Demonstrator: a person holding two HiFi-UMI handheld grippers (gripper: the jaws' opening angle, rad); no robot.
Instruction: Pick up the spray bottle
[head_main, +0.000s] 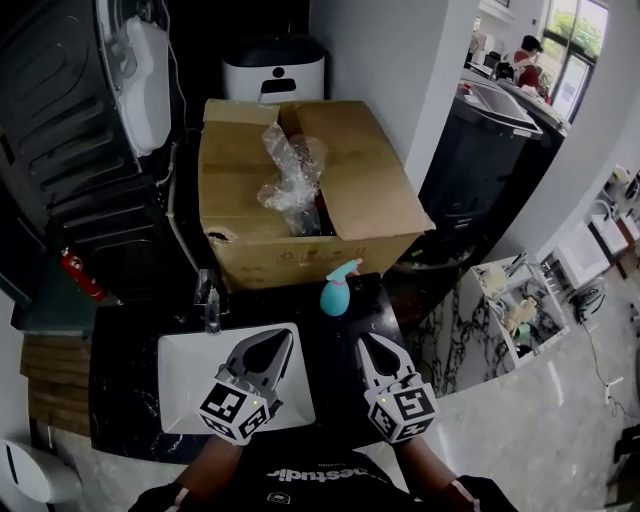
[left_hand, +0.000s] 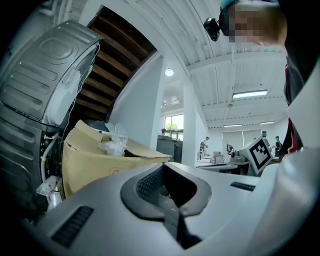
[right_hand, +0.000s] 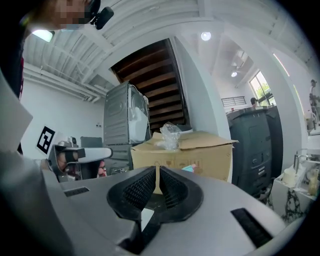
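Note:
The teal spray bottle (head_main: 337, 290) with a pale blue trigger head stands on the black counter (head_main: 120, 350), just in front of the cardboard box. In the right gripper view only a teal sliver of the spray bottle (right_hand: 189, 168) shows over the right jaw. My right gripper (head_main: 365, 338) (right_hand: 158, 170) is below and slightly right of the bottle, apart from it, jaws shut with nothing between them. Over the white sink, my left gripper (head_main: 287, 335) (left_hand: 163, 166) lies left of the bottle, its tips together and nothing held.
An open cardboard box (head_main: 300, 190) with crumpled clear plastic (head_main: 292, 175) stands behind the counter. A white sink (head_main: 180, 375) with a chrome tap (head_main: 209, 298) is at my left. Dark appliances flank the box. A red extinguisher (head_main: 80, 272) lies far left.

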